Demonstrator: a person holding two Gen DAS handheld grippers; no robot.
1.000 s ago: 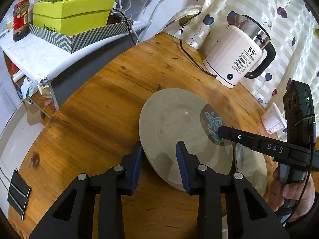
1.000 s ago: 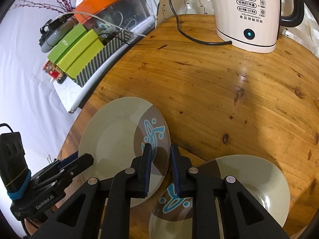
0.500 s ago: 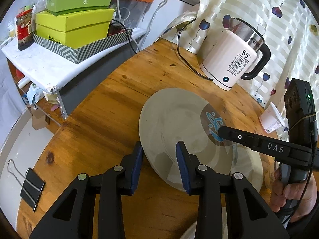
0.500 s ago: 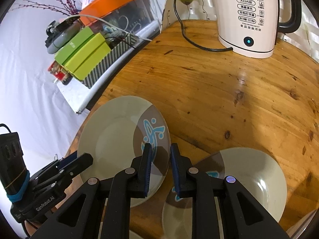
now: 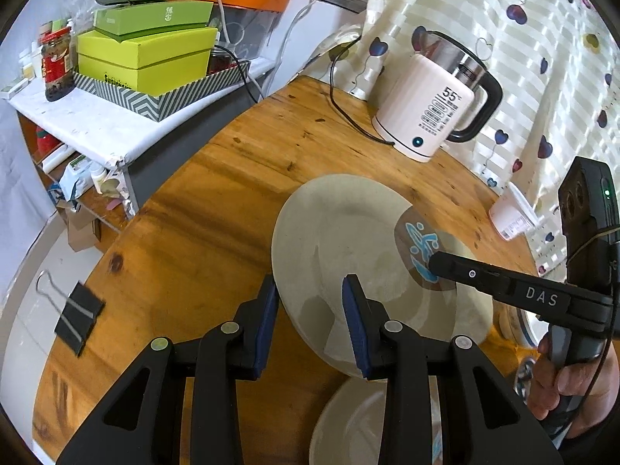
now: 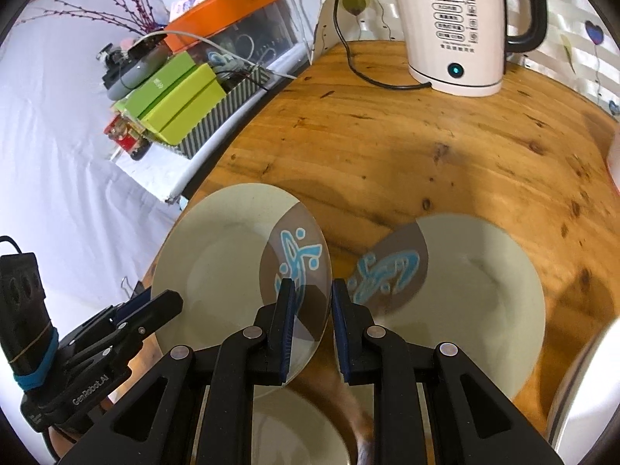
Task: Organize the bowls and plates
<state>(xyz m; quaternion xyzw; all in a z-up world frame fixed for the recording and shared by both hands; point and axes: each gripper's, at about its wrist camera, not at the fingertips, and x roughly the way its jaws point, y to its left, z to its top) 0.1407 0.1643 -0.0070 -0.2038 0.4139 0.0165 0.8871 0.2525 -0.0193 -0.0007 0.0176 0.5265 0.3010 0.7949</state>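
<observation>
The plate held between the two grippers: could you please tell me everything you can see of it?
The plate is round, shallow and beige, seemingly glazed ceramic, with a brown patch bearing a blue squiggle at one edge. It appears lifted and tilted above the wooden table. The right gripper pinches the patterned edge; the left gripper straddles the plain opposite rim. It looks empty and unchipped. Another matching plate lies beside it.

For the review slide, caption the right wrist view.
Both grippers, right gripper and left gripper, hold one patterned plate by opposite rims above a wooden table, beside a second plate.
</observation>
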